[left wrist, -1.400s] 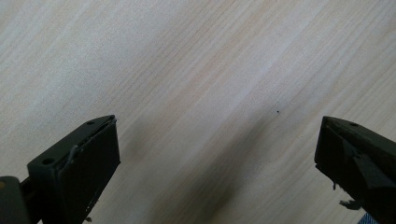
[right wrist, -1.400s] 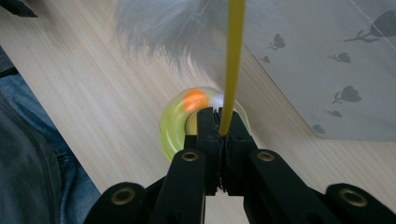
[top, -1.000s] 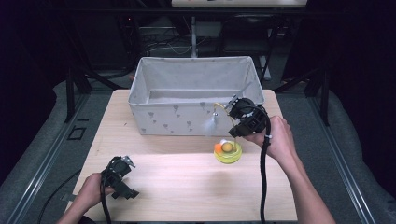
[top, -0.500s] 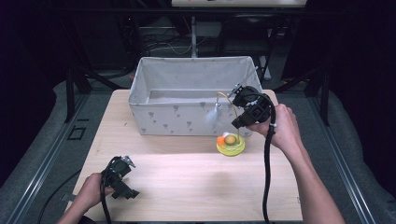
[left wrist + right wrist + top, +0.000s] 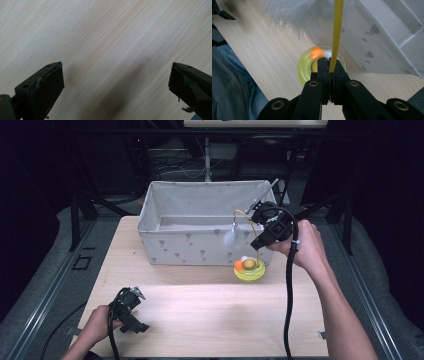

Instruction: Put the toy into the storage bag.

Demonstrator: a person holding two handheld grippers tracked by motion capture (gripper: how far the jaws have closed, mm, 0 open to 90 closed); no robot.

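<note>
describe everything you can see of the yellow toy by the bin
The toy is a round, translucent yellow-green base with an orange ball and a white one on it. A thin yellow wand rises from its middle and arches over to a white feather tuft hanging in front of the bin. It looks like plastic. It is at the bin's front right corner, above or on the table; contact is unclear. The right tool is shut on the wand.

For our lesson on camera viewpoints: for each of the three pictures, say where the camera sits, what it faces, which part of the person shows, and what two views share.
High view: above the person's side, facing forward and down on the table; both forearms, left gripper and right gripper.
Left gripper view: on that gripper, facing bare tabletop; its open jaws.
Right gripper view: on that gripper, facing the yellow toy; its jaws shut on the yellow wand.
Shared: high and right gripper views show toy and fabric bin.
</note>
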